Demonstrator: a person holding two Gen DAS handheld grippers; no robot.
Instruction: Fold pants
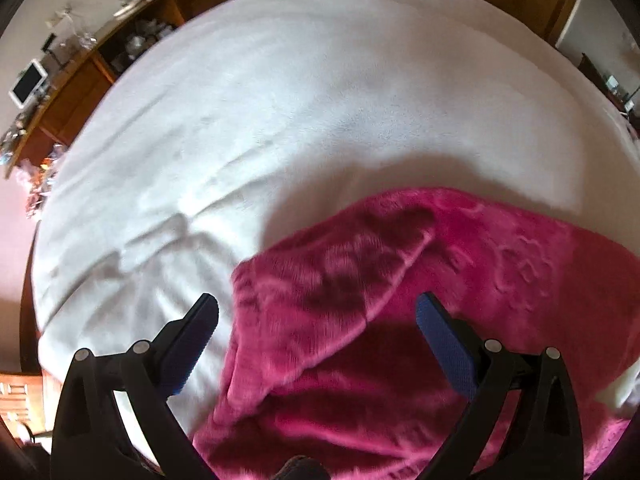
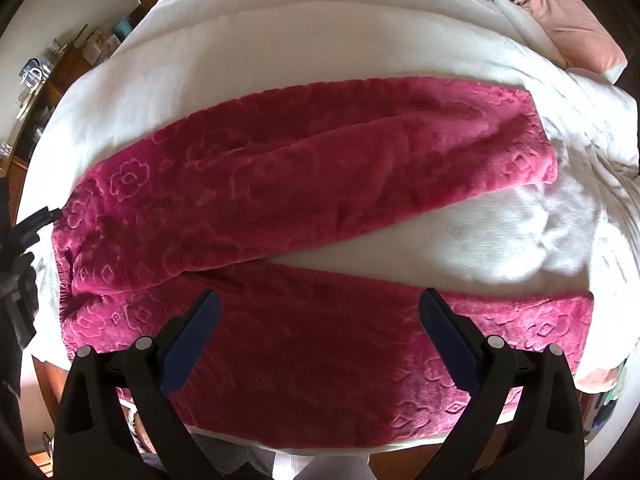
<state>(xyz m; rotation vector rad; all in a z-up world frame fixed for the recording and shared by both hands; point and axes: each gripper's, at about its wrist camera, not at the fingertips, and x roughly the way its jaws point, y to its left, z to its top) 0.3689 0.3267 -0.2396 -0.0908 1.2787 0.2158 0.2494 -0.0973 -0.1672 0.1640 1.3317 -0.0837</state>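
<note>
Magenta fleece pants (image 2: 304, 184) with an embossed flower pattern lie spread on a white bed (image 2: 280, 40), waist at the left, two legs running right and splayed apart. My right gripper (image 2: 320, 312) is open and empty above the near leg (image 2: 360, 352). My left gripper (image 1: 318, 316) is open and empty over the waist end of the pants (image 1: 360, 300), where the fabric is rumpled. The left gripper also shows at the left edge of the right wrist view (image 2: 36, 220).
The bed's white blanket (image 1: 280, 100) stretches far beyond the pants. A pink pillow (image 2: 572, 20) lies at the far right corner. A wooden dresser (image 1: 80, 72) with clutter stands along the left wall. The bed's near edge is just under the near leg.
</note>
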